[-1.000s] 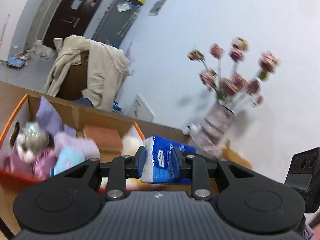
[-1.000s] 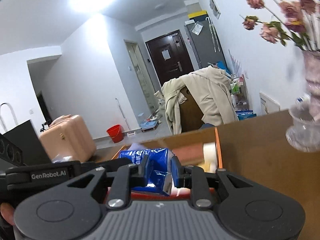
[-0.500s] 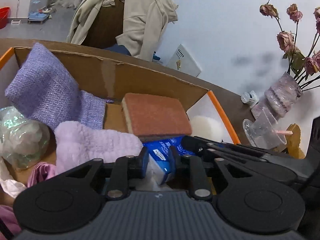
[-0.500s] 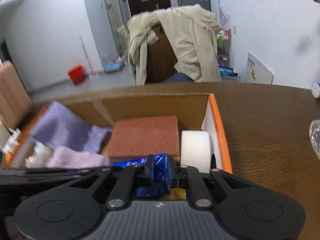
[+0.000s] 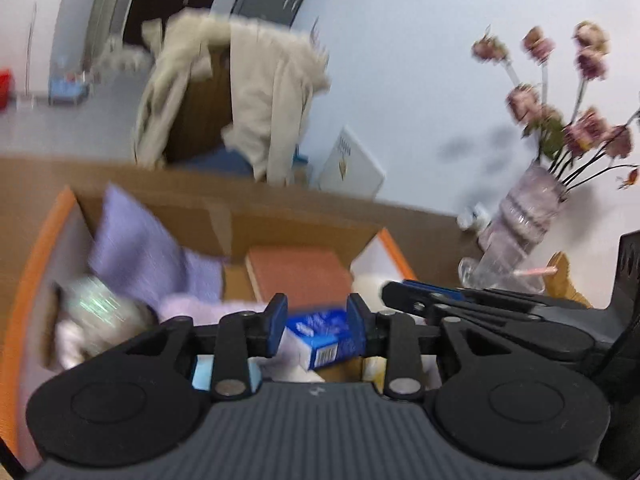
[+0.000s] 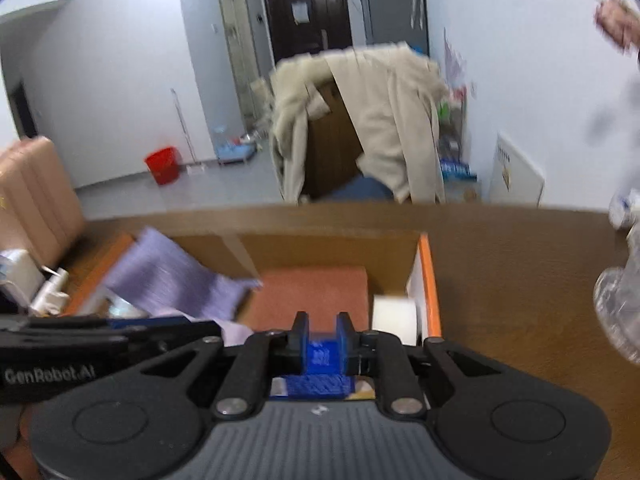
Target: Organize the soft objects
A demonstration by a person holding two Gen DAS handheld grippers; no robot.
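A blue tissue pack [image 5: 320,336] lies in the cardboard box [image 5: 224,212] among soft things. My left gripper [image 5: 316,320] is open just above it, with a gap on each side of the pack. My right gripper [image 6: 322,340] has its jaws close together around the same blue pack [image 6: 322,356]; the grip itself is partly hidden. The right gripper also shows in the left wrist view [image 5: 460,304], reaching in from the right. The box holds a purple cloth [image 5: 136,244], a brick-red sponge [image 5: 296,272], a pink fluffy cloth [image 5: 200,304] and a white roll [image 6: 394,316].
The box has orange rims [image 6: 430,280] and stands on a brown wooden table [image 6: 520,280]. A glass vase of dried roses [image 5: 524,216] and a clear cup [image 6: 618,312] stand to the right. A chair with a beige coat [image 6: 360,120] is behind the table.
Both grippers lowered the blue pack into the box. My left gripper has opened off the pack and drawn back a little. Both views now tilt upward and are blurred.
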